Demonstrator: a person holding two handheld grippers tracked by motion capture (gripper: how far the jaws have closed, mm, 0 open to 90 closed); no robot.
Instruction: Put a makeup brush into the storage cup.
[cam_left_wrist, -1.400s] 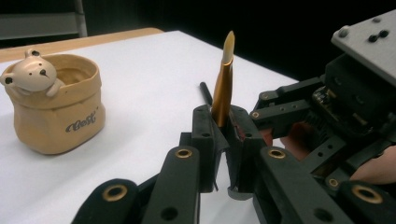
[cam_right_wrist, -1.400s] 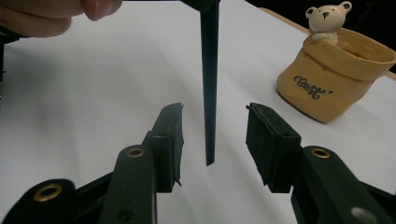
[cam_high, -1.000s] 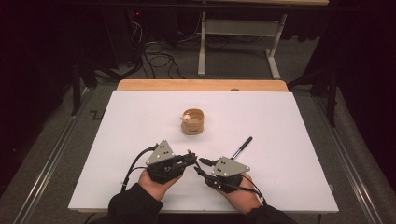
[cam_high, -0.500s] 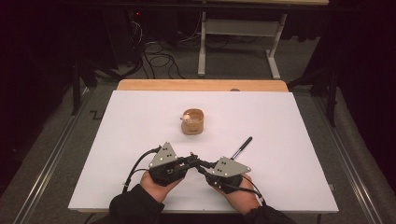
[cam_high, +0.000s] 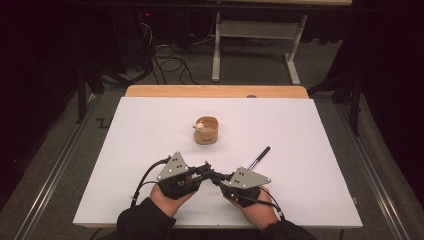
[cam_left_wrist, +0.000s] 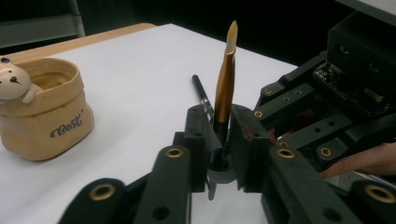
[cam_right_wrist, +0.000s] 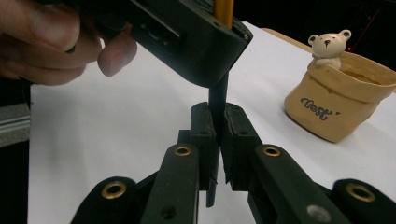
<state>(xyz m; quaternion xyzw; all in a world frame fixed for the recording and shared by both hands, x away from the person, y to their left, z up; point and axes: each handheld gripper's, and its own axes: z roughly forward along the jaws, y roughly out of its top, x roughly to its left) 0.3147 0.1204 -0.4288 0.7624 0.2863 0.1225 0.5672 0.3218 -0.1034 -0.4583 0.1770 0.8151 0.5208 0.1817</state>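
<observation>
A slim brush (cam_left_wrist: 225, 88) with a gold ferrule, pale tip and dark handle stands upright between my two grippers near the table's front. My left gripper (cam_left_wrist: 223, 135) is shut on its lower part, and its jaws have just been opening a little with the brush still between the pads. My right gripper (cam_right_wrist: 218, 126) has just been closing and is shut on the dark handle (cam_right_wrist: 217, 100). In the high view the left gripper (cam_high: 207, 168) and right gripper (cam_high: 216, 175) meet tip to tip. A tan pot with a bear figure (cam_high: 206, 130) stands further back.
A black pen-like stick (cam_high: 259, 157) lies on the white table top (cam_high: 125, 165) to the right of the grippers. A wooden strip (cam_high: 215, 91) runs along the far edge. Chair legs and cables sit on the floor beyond.
The two grippers have drawn together until their tips meet. The right jaws have closed on the brush handle. Both hands have otherwise stayed in place.
</observation>
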